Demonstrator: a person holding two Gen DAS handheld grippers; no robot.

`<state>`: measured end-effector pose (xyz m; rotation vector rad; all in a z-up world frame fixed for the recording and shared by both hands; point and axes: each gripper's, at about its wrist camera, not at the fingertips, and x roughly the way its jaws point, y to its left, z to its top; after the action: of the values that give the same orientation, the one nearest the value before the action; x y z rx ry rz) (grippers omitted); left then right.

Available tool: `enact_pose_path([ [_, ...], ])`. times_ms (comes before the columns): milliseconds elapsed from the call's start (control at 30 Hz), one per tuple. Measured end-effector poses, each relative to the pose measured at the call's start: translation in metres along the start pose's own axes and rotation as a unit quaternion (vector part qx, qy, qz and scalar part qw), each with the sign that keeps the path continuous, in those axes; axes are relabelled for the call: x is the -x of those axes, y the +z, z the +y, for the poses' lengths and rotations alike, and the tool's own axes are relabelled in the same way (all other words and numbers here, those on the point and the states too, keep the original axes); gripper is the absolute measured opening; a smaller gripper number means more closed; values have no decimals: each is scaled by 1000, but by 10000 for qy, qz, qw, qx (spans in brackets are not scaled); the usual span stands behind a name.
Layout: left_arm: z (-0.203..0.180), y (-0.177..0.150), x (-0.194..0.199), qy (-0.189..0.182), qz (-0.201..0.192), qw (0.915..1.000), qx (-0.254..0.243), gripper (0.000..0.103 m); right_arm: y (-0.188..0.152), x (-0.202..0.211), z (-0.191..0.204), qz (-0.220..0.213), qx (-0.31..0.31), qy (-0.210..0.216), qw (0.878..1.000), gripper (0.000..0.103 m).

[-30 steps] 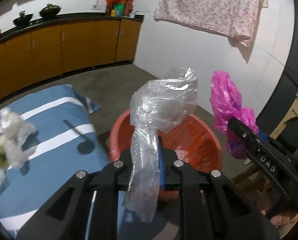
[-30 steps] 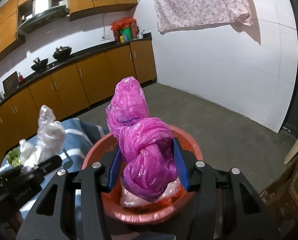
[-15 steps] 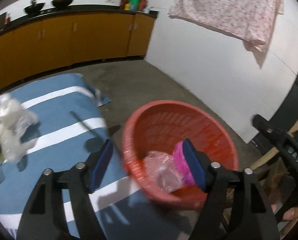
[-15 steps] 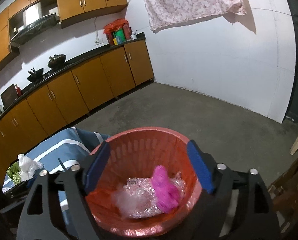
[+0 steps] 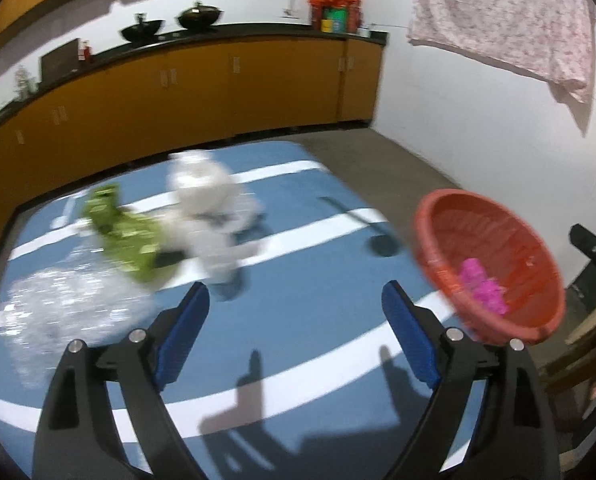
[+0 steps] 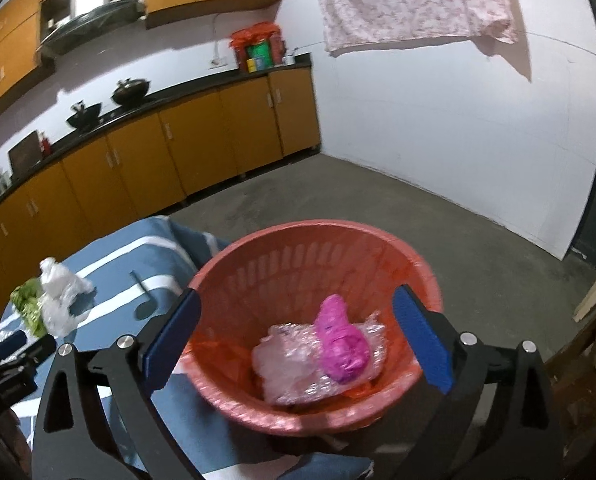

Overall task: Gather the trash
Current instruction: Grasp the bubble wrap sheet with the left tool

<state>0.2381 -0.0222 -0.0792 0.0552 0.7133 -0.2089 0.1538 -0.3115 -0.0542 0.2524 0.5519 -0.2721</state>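
A red plastic basket (image 6: pixel 314 248) stands at the edge of a blue striped cloth (image 5: pixel 298 344); inside it lie a pink plastic bag (image 6: pixel 342 344) and a clear bubble-wrap piece (image 6: pixel 294 364). My right gripper (image 6: pixel 296 334) hovers over the basket, jaws still opening, nothing between them. My left gripper (image 5: pixel 296 322) is over the cloth, jaws opening and empty, with the basket (image 5: pixel 430 240) to its right. Ahead of it lie a white plastic bag (image 5: pixel 206 208), a green wrapper (image 5: pixel 126 236) and a crumpled clear plastic sheet (image 5: pixel 62 304).
Orange kitchen cabinets (image 5: pixel 218 92) with a dark counter and pots line the far wall. A patterned cloth (image 6: pixel 410 0) hangs on the white wall. Bare concrete floor (image 6: pixel 438 228) lies beyond the basket. Wooden boards (image 6: pixel 594 328) stand at the right.
Both grippers let go of their loads: the clear plastic and the pink bag dropped into the basket. The left gripper then swung left, toward the trash on the cloth.
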Motion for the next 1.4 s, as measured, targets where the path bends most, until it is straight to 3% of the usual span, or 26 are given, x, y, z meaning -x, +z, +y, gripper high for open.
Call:
enact_pose_path([
  [133,52,-6,12,583,-86,9982,119,88,-3,1,22,57,180,174,9997,96],
  [267,115,-9,18,1275,-73,9910,409,88,-5,1,45,121,367,362,9986,96],
  [433,177,-15,13,1631,101,9827,876,88,-10,0,72,183,629,549,9963,96],
  [600,214,-29,-2,1435,457,9796,1329,84,-13,-1,97,222,819,709,9939,96],
  [700,222,-35,-8,1126,560,9808,1492,67,-14,-1,110,221,939,786,9922,96],
  [867,222,-36,-10,930,494,9862,1280,27,-16,-2,137,213,1203,923,9882,96],
  [933,219,-36,-7,912,436,9879,1180,21,-18,-2,146,223,1303,999,9862,96],
  [1100,216,-41,11,1121,217,9891,934,17,-26,-4,174,320,1579,1288,9785,89],
  [1400,235,-55,69,1399,-183,9826,1211,17,-42,-19,223,629,1864,1747,9648,71],
])
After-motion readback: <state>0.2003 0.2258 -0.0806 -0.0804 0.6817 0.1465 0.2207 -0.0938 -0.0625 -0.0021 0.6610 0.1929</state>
